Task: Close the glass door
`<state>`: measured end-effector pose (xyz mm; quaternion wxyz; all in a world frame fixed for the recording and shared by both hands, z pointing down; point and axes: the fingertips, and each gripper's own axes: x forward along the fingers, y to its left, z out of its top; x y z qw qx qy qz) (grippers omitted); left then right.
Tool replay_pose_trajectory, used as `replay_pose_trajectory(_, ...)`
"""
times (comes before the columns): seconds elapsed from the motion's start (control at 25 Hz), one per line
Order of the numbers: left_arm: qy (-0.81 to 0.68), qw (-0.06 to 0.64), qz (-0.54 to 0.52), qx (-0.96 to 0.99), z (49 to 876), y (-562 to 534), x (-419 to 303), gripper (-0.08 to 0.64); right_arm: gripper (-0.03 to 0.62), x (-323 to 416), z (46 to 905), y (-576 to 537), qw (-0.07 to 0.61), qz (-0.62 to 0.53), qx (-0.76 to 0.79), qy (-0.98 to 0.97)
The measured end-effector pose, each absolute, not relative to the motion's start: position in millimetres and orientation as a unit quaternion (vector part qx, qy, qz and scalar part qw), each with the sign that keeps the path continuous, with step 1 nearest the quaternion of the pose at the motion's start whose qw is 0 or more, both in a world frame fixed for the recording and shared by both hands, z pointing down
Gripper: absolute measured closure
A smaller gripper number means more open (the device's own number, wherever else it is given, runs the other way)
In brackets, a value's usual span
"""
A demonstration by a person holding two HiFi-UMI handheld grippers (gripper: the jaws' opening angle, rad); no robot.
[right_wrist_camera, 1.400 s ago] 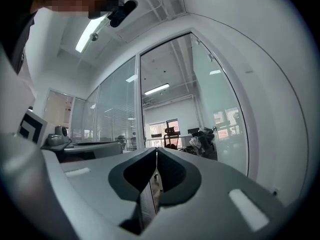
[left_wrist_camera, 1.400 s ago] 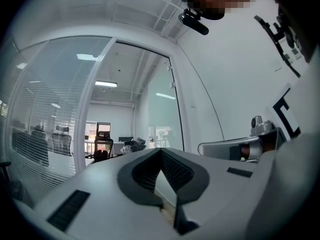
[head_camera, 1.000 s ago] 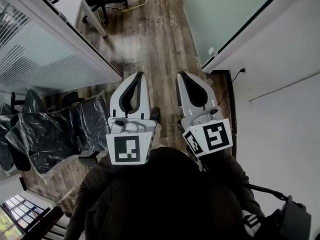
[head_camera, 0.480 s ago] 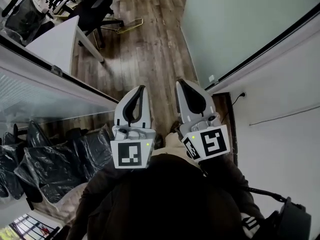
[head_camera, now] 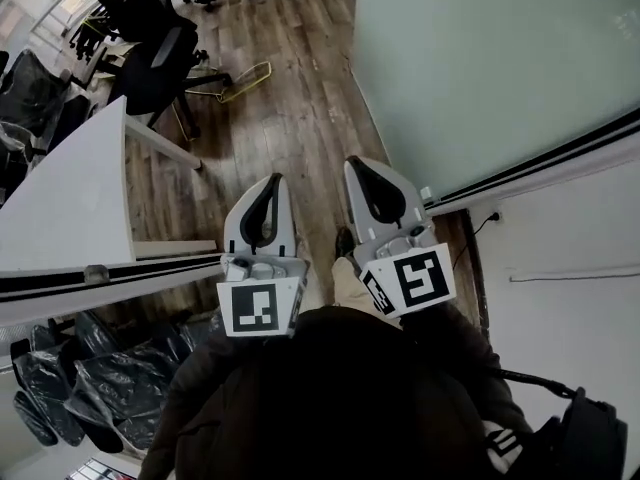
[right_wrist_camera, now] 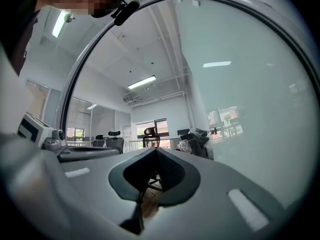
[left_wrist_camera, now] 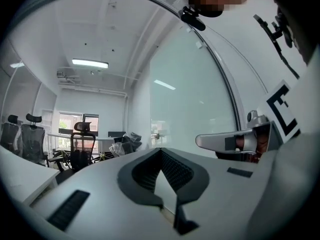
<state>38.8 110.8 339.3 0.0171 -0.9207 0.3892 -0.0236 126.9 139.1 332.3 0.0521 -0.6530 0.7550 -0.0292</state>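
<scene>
From the head, looks steeply down on wood floor (head_camera: 300,98), left tongs (head_camera: 274,180) and right tongs (head_camera: 353,163) close below. From each tongs, faces forward, level. Shares glass door (head_camera: 480,68) and office chairs (head_camera: 160,68) across all views.

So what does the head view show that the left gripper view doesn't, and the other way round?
Only the head view shows the wooden floor, the person's dark jacket and a wall socket. Only the left gripper view shows the ceiling and its strip light. Both show the glass panel, an office chair, and the left gripper and right gripper, fingers closed.
</scene>
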Motion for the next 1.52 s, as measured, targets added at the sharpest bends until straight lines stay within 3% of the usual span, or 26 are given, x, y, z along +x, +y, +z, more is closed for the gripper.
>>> replay_pose_trajectory(0.44,0.393,0.038,-0.01,-0.919,308,-51,134,0.563,0.591,214,314,-23,0.05,-0.025,-0.641,0.766)
replay_pose_trajectory(1.12,0.342,0.002,-0.01,-0.94,303,-375,244,0.563,0.591,303,320,-338,0.012,-0.058,-0.666,0.744)
replay_pose_trajectory(1.52,0.283,-0.025,-0.022,-0.959,330,-445,323,0.563,0.591,368,316,-413,0.002,-0.03,-0.694,0.719)
